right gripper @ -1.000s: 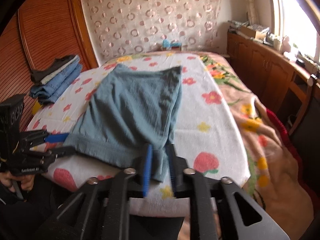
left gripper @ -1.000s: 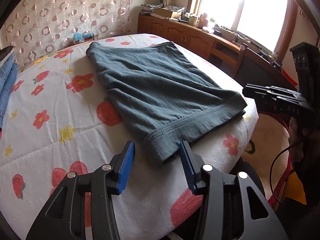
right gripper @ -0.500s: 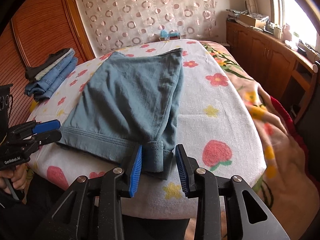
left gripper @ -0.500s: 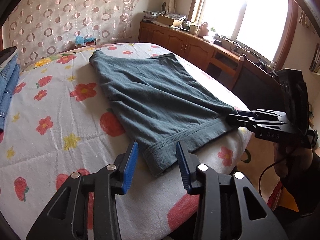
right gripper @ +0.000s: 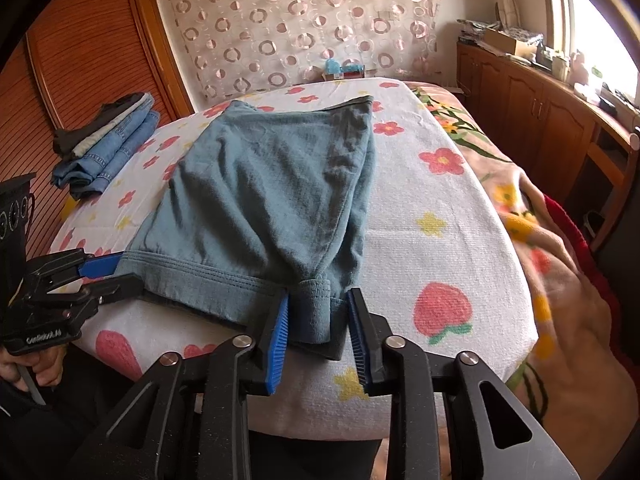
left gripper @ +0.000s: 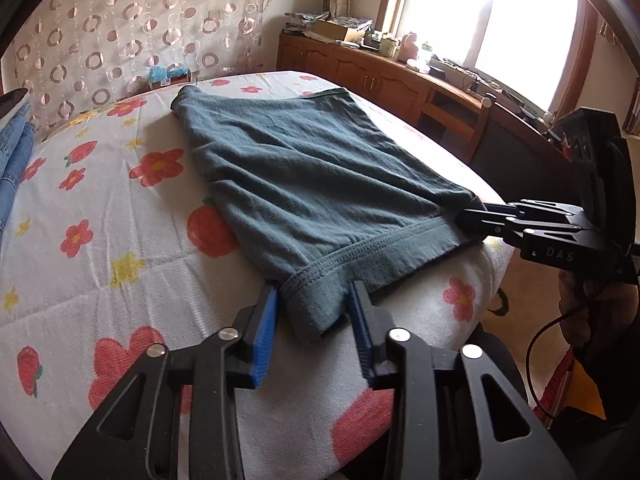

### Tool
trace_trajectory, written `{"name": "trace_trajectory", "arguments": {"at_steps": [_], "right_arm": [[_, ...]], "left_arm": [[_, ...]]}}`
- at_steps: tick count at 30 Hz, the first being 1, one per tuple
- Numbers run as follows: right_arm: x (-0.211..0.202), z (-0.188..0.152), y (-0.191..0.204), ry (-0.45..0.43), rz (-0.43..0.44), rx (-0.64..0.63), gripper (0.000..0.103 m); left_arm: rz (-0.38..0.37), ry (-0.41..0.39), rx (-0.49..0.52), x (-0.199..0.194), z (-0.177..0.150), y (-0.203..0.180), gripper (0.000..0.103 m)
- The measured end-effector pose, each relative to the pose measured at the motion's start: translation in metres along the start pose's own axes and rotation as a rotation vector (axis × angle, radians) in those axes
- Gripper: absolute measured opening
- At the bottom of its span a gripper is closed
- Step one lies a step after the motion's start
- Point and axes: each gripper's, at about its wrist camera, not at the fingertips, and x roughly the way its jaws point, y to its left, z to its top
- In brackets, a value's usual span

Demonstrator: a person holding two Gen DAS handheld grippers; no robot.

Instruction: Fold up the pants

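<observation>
Teal pants (left gripper: 304, 184) are lying folded flat on the flowered bed cover (left gripper: 120, 248) | left gripper (left gripper: 314, 316) is closing around the near hem corner (pads not yet pressing) | right gripper (right gripper: 318, 320) is likewise closing around the opposite corner, cloth between its fingers.

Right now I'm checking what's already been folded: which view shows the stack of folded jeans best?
The right wrist view: the stack of folded jeans lies whole at the bed's far left edge, darker garments on top. The left wrist view catches only a blue denim sliver at its left border.
</observation>
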Motion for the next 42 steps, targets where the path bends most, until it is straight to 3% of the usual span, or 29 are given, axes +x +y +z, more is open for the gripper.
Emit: {"name": "trace_trajectory", "arguments": {"at_steps": [5,9,17,24,31,35,42], "right_arm": [[-0.001,0.0,0.001,-0.008,0.018,-0.015,0.014],[-0.006,0.002,0.003,-0.035,0.041,-0.013,0.013],[-0.048,0.029,0.008,-0.158,0.081,-0.041,0.011],[-0.088,0.073,0.035,-0.274,0.066,-0.147,0.011],[-0.121,0.114,0.063,-0.361,0.112,-0.216,0.01],[-0.113,0.135,0.068,-0.372,0.124,-0.243,0.01],[-0.047,0.164,0.061,-0.295,0.168,-0.242,0.01]], "left_arm": [[-0.006,-0.014,0.005,-0.002,-0.001,0.0,0.019],[0.007,-0.052,0.024,-0.014,0.005,-0.005,0.012],[-0.002,-0.201,0.044,-0.069,0.044,-0.006,0.012],[0.069,-0.321,0.107,-0.115,0.089,0.0,0.011],[0.125,-0.43,0.139,-0.158,0.125,0.013,0.011],[0.144,-0.439,0.129,-0.156,0.136,0.036,0.011],[0.16,-0.367,0.052,-0.111,0.137,0.086,0.011]]}}
